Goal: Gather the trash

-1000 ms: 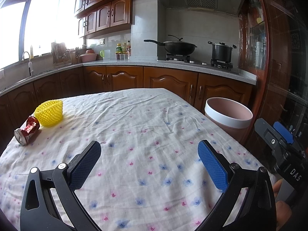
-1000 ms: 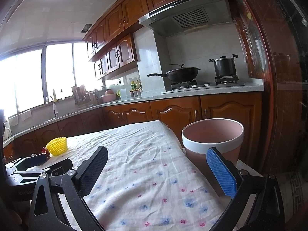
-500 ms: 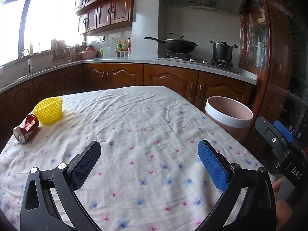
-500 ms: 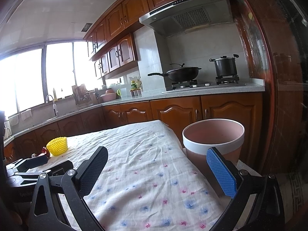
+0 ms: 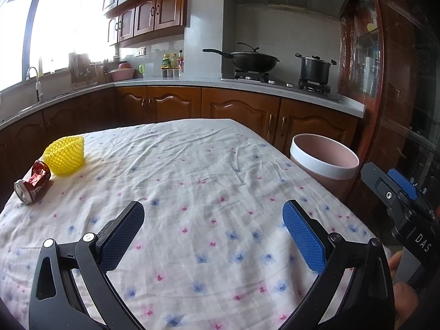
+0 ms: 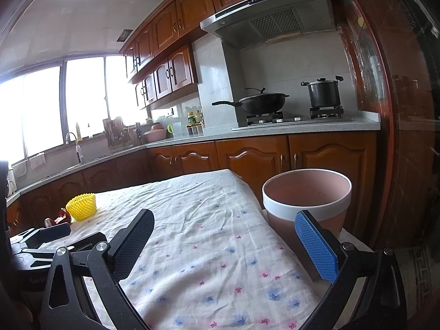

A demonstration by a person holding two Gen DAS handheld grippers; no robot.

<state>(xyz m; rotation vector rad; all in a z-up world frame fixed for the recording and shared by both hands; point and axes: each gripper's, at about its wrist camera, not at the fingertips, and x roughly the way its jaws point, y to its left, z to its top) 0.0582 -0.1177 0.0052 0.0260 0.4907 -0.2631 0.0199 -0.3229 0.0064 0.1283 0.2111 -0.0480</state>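
Lying on the tabletop (image 5: 220,165) far-left of the left gripper (image 5: 213,231), the crushed can (image 5: 33,183) points its long axis toward the touching yellow foam net (image 5: 65,155), so this hand is nearer, while both grippers, the right gripper (image 6: 224,243) beside the bin (image 6: 306,195), hover level with jaws wide apart and empty.

Table (image 5: 209,192), with cloth (image 5: 192,247) over its top. On the cloth at far left, a can (image 5: 32,183) lying on its side, touching a net (image 5: 65,154) just behind it. Bin (image 5: 324,162) off the table's right edge, beside it. Behind the table, a counter (image 5: 170,83) carrying a wok (image 5: 254,61) left of a pot (image 5: 315,68); sink tap (image 5: 34,81) at far left.
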